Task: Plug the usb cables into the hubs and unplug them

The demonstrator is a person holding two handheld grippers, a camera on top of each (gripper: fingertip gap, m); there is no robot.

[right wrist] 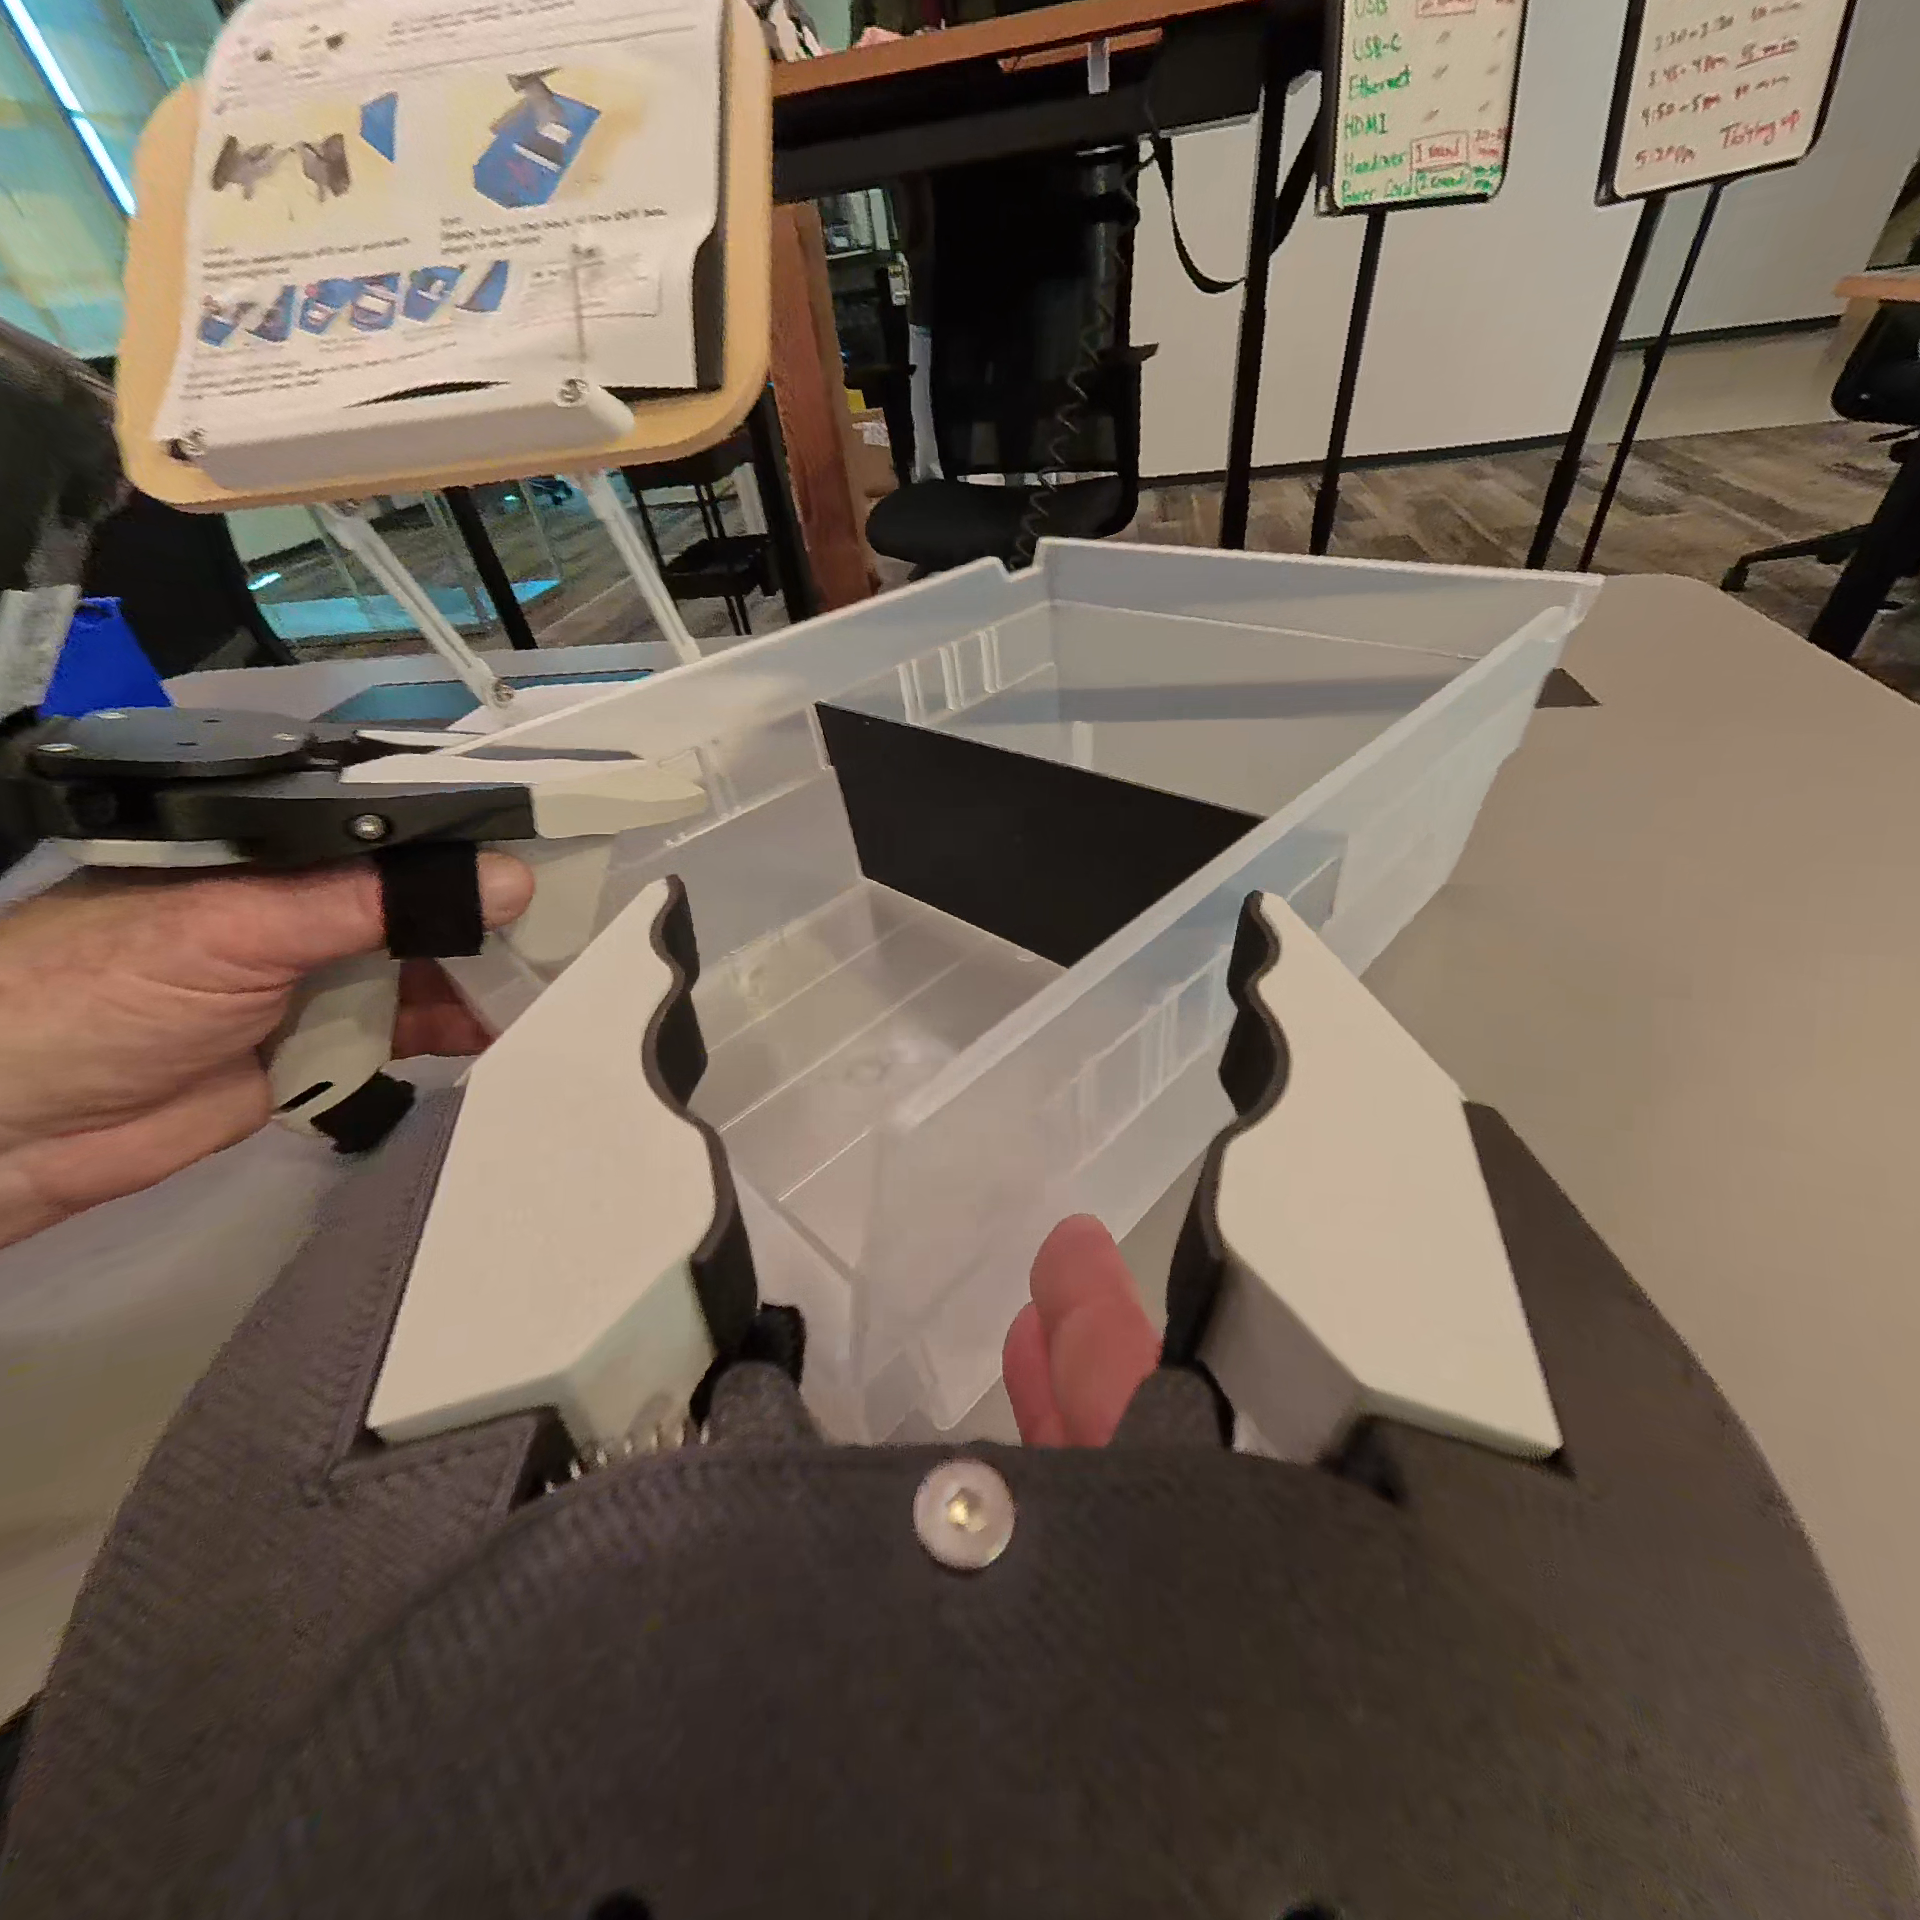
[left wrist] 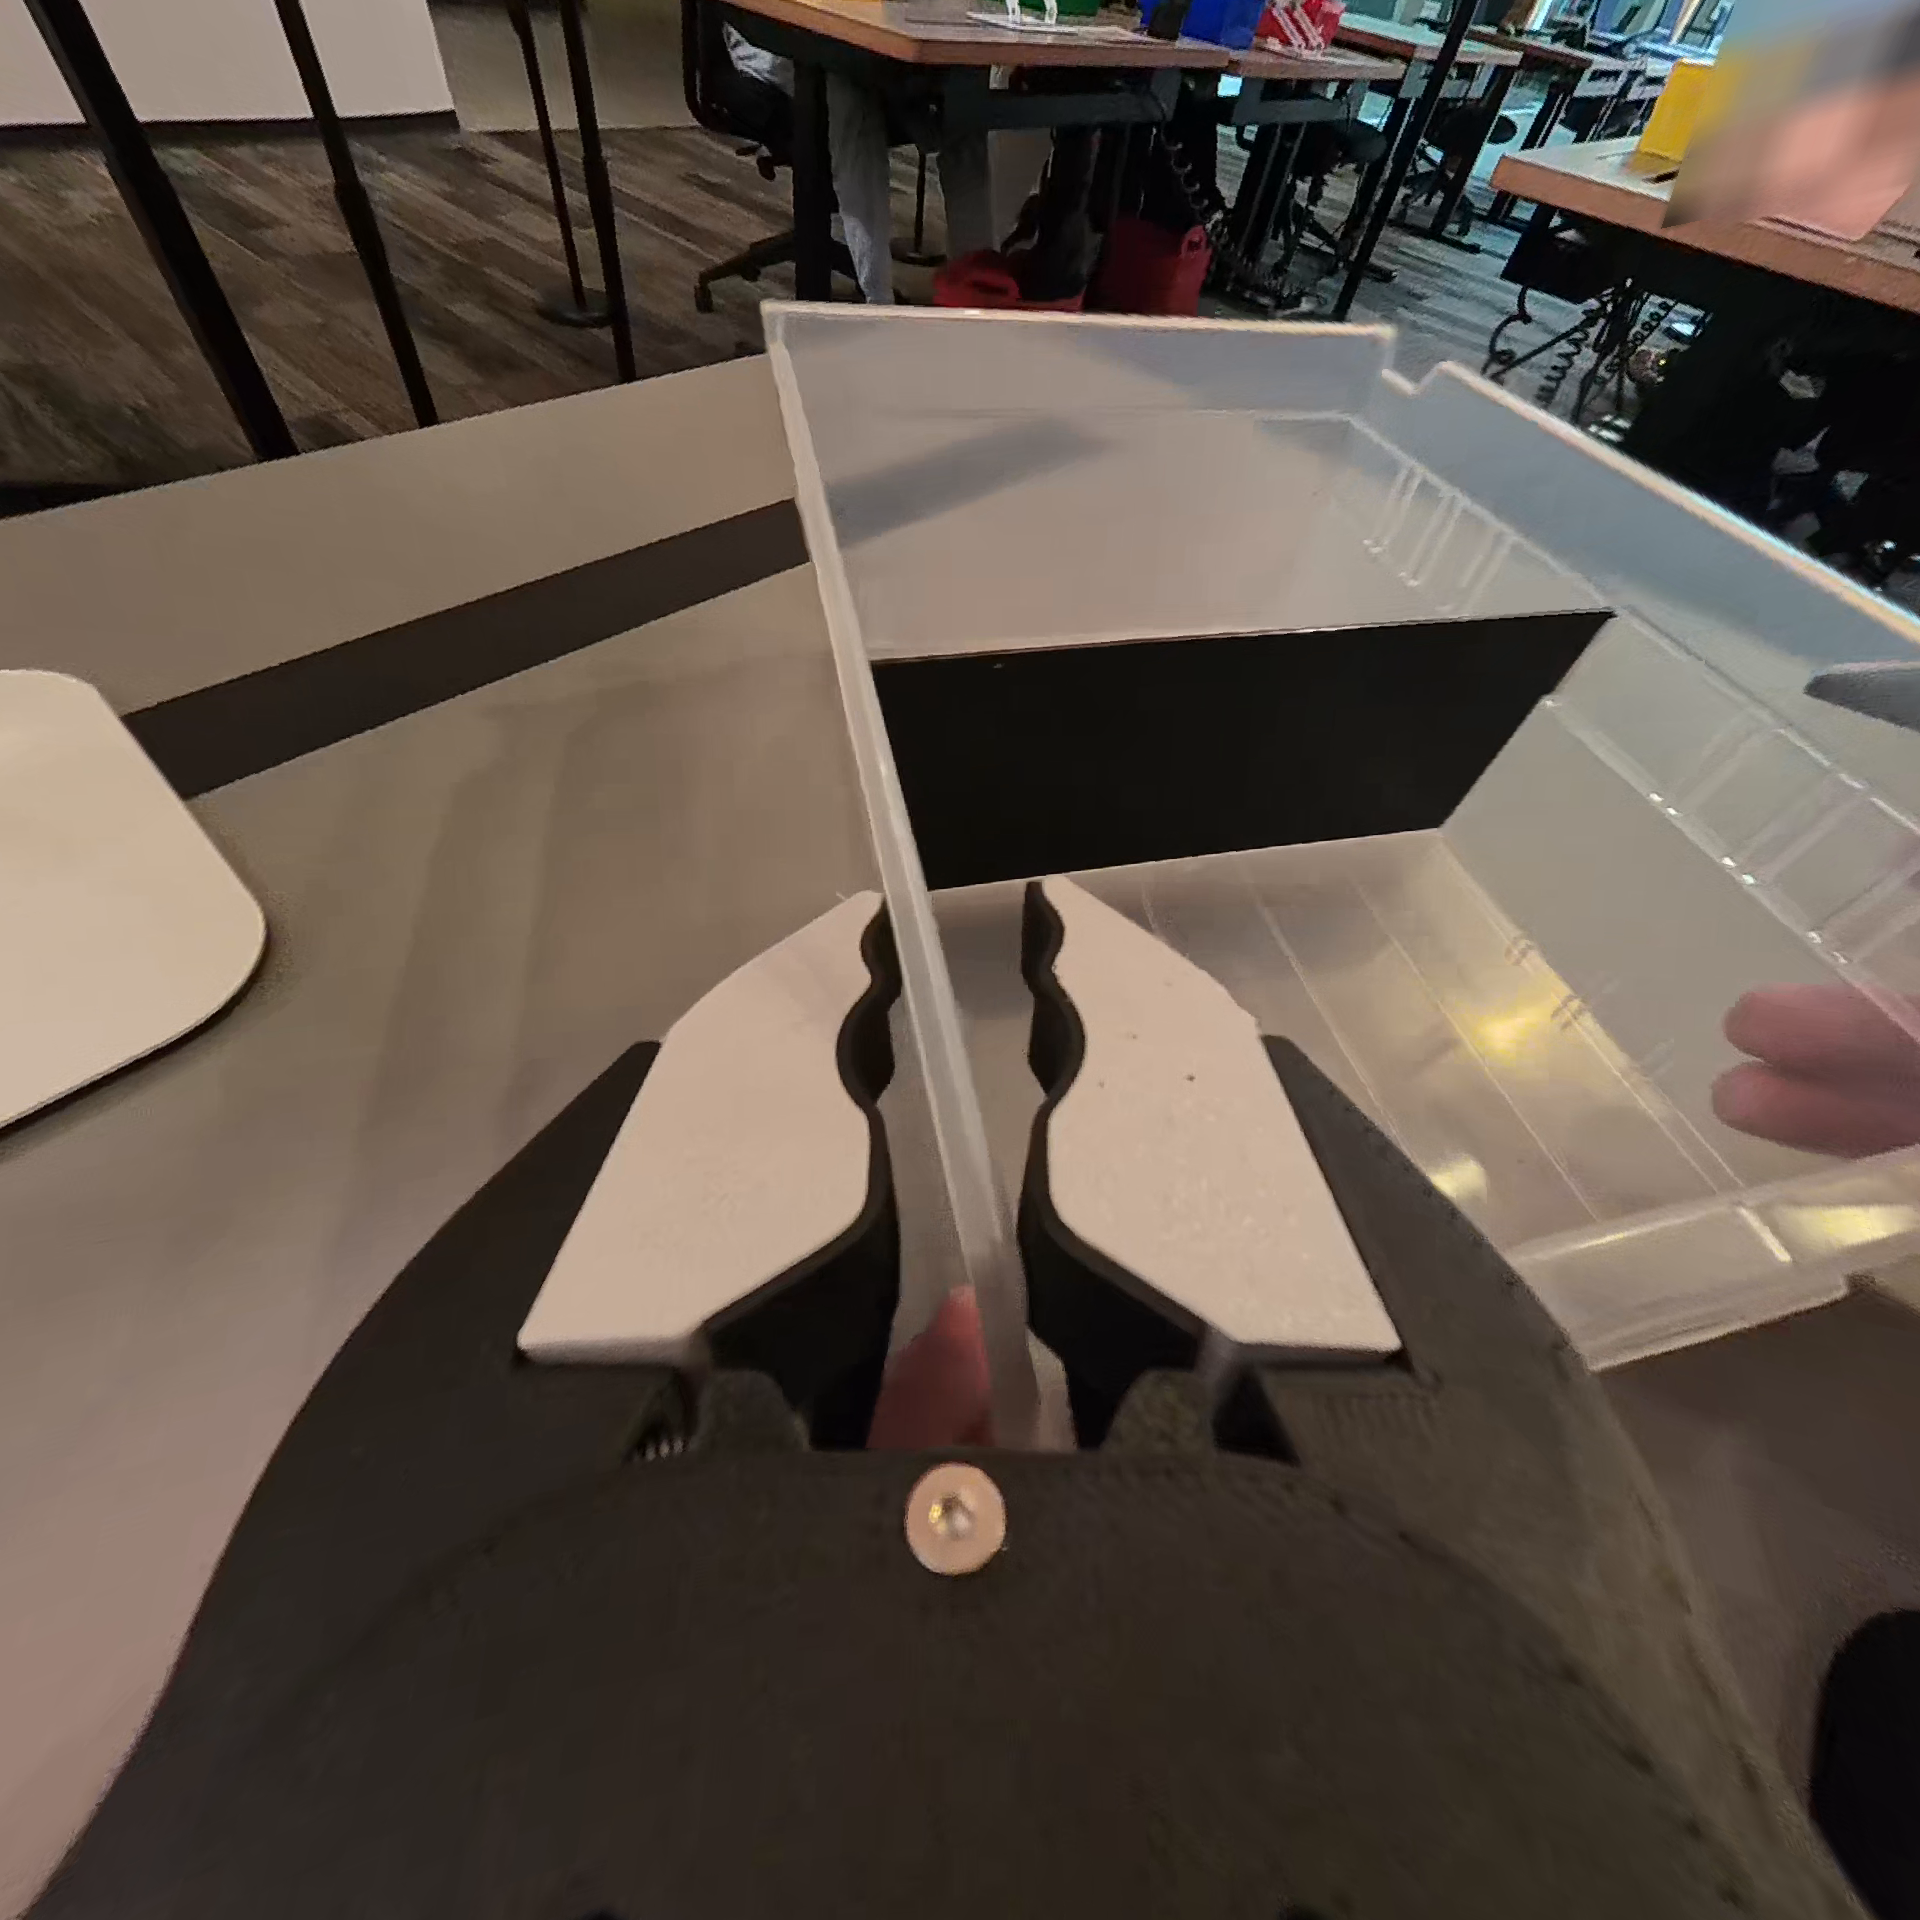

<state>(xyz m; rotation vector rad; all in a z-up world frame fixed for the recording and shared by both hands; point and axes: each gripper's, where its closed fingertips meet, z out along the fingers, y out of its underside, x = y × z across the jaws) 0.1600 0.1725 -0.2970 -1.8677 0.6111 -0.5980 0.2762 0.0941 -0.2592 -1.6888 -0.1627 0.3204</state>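
A clear plastic bin (left wrist: 1091, 324) lies on the grey table (left wrist: 416, 1039), with an upright black divider (left wrist: 1195, 748) across its middle. The bin looks empty; I see no USB cables or hubs. My left gripper (left wrist: 956, 899) straddles the bin's left wall, pads closed close onto it. In the right wrist view this gripper (right wrist: 644, 792) shows from the side at that wall, held by a hand. My right gripper (right wrist: 966, 899) is wide open around the bin's (right wrist: 1299, 582) near right wall, without touching it. The divider (right wrist: 1018, 831) stands beyond it.
A white rounded stand base (left wrist: 104, 883) sits on the table at the left. A clipboard with a printed sheet (right wrist: 436, 239) stands behind the bin. Whiteboards (right wrist: 1423, 94), desks and chairs are farther back. A person's fingers (left wrist: 1808, 1070) show through the bin's right wall.
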